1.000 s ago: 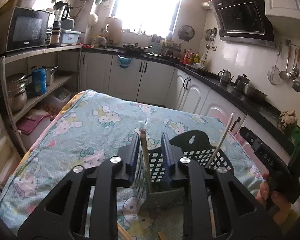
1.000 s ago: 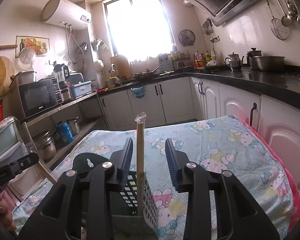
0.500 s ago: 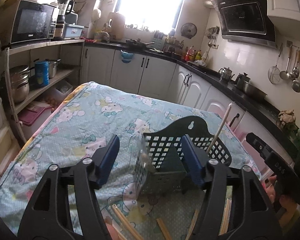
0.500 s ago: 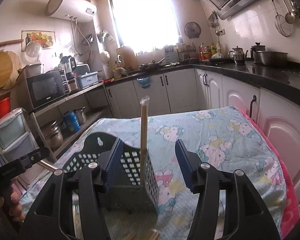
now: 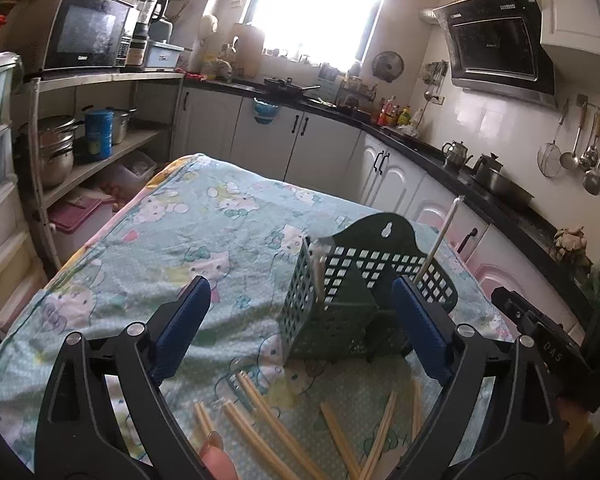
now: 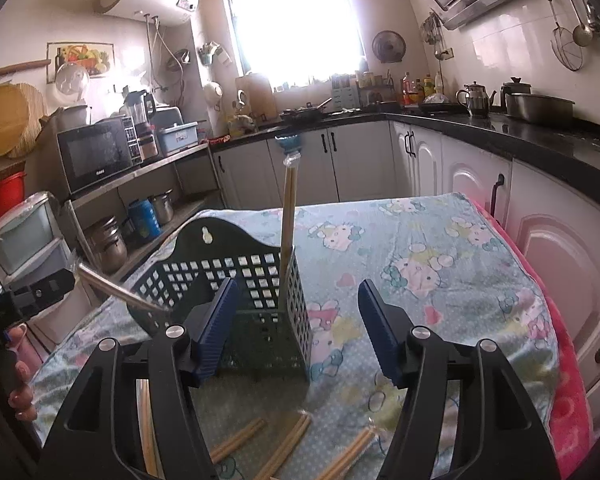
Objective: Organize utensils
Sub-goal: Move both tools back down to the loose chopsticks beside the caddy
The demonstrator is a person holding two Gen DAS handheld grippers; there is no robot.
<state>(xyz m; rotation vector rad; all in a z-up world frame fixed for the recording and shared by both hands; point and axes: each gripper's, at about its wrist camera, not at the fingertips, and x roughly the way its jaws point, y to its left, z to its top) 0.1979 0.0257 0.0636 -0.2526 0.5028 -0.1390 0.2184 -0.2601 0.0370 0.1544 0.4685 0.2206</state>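
Kitchen table, utensil basket (image 5: 340, 300) ahead of opening jaws, untouched

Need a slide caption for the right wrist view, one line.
Right gripper opening, nothing between its jaws, behind the dark utensil basket holding an upright wrapped chopstick pair; more chopsticks lie on the cloth.

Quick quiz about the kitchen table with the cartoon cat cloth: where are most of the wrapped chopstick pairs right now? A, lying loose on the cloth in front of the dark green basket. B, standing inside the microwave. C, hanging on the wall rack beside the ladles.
A: several chopstick pairs lie scattered on the cloth in front of the dark green basket, with only a couple standing in it.
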